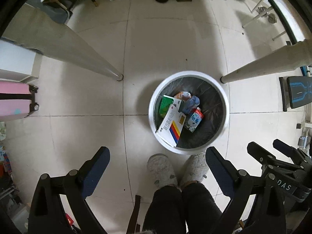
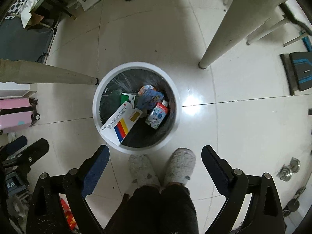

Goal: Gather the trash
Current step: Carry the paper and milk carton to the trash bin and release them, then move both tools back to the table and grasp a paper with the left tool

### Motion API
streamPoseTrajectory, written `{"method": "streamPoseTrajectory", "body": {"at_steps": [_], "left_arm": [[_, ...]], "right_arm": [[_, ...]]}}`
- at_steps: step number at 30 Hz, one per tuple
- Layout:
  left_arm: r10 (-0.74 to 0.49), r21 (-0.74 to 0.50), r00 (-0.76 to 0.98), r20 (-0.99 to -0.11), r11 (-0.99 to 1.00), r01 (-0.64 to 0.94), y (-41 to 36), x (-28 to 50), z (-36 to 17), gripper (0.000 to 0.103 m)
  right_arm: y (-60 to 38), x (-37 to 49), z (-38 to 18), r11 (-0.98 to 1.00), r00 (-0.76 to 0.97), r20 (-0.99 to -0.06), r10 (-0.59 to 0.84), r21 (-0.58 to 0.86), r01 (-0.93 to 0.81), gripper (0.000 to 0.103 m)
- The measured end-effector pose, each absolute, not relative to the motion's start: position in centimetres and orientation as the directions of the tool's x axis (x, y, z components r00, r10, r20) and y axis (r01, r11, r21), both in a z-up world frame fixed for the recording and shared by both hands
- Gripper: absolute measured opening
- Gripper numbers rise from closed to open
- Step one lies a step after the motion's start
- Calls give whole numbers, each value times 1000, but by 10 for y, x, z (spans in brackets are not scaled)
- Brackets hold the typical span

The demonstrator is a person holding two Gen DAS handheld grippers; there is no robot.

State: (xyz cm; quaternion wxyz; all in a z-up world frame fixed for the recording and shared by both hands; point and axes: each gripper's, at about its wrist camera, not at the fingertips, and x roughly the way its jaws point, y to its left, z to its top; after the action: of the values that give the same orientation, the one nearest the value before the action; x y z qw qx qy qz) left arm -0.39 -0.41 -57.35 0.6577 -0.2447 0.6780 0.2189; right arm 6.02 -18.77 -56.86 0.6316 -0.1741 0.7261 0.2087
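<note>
A white round trash bin (image 1: 154, 101) (image 2: 95, 105) with a black liner stands on the tiled floor below both grippers. Inside lie a white medicine box with red, yellow and blue stripes (image 1: 171, 125) (image 2: 120, 123), a green box (image 1: 164, 105) (image 2: 126, 98), a milk carton (image 1: 195, 120) (image 2: 158, 116) and crumpled wrappers (image 1: 192, 102) (image 2: 151, 96). My left gripper (image 1: 157, 156) is open and empty, high above the floor. My right gripper (image 2: 155, 154) is open and empty too; it also shows at the right of the left wrist view (image 1: 273, 150).
The person's feet in grey slippers (image 1: 159, 167) (image 2: 181, 163) stand just in front of the bin. Two table legs (image 1: 115, 72) (image 2: 204, 61) flank the bin. A pink suitcase (image 1: 15, 101) (image 2: 15, 115) is at the left. Chairs and boxes stand at the far side.
</note>
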Motion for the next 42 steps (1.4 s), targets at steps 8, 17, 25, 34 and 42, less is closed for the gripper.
{"method": "streamPoseTrajectory", "body": {"at_steps": [8,17,25,34,42], "left_arm": [[-6,-18,22,-1000,771,-636,-16,-27,-499,100],[14,-31,63,-998,756,-653,-26,-53,-410,100],[91,-4,97,-991,705,-710,-15,-40,-344,100],[41,-88,138,-990,586,-805,16,48,-314,100],[-144,-240,202,-969,338,-910,37,170,-331,99]], "right_arm": [[-196,49,-475,843,-99,-995,26,75,-532,97],[-201,26,-355,830,-81,-995,55,90,-550,97],[-193,60,-255,834,-39,-992,119,121,-538,97],[-178,201,-198,844,99,-995,31,-27,-536,97],[-167,354,-237,864,94,-995,-28,-71,-499,97]]}}
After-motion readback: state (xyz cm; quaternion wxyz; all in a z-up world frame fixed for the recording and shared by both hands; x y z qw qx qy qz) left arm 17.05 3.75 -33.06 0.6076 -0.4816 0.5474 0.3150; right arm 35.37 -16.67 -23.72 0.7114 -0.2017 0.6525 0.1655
